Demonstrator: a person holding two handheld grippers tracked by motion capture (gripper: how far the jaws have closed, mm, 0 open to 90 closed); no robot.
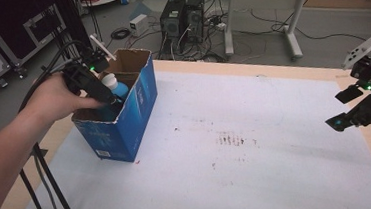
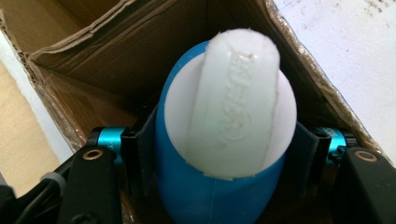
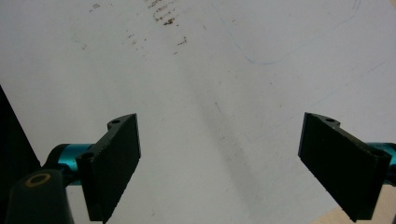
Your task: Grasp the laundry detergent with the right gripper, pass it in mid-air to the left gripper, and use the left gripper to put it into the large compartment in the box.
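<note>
While the left gripper (image 1: 103, 97) dips into the open blue cardboard box (image 1: 125, 124), its jaws sit clamped on either side of a blue bottle (image 2: 210, 196), pads pressed to the body just under the white cap (image 2: 233, 98). The bottle stands inside the box, brown walls close around it. Farther out at the table's right edge, the right gripper (image 3: 219, 158) hangs over the white sheet (image 1: 255, 129), jaws wide apart with nothing between them.
</note>
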